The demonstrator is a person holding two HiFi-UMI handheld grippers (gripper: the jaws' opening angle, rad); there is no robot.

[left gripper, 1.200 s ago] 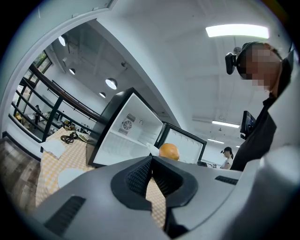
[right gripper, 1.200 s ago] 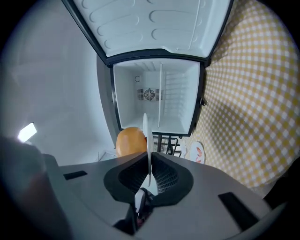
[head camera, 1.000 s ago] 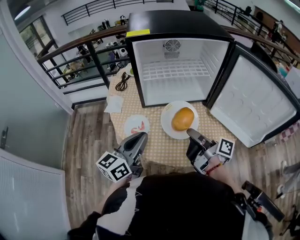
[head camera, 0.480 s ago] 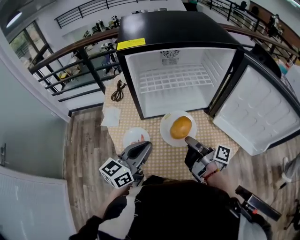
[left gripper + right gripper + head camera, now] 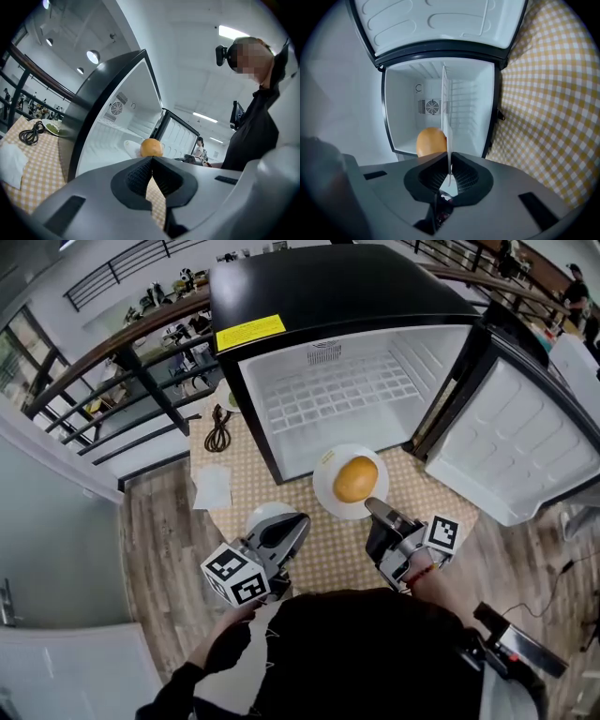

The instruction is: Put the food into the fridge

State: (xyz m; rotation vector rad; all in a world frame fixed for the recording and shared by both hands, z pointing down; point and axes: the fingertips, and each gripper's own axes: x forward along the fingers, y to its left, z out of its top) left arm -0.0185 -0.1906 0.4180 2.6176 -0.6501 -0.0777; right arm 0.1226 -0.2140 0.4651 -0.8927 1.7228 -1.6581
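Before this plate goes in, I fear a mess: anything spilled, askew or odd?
Nothing spilled or damaged. The right gripper pinches the white plate by its near rim only, and the round bun sits loose on it, so it might roll.

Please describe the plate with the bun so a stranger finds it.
Start at the open black fridge. Just before its opening, the right gripper pinches the rim of a white plate. Only this plate carries a round orange bun.
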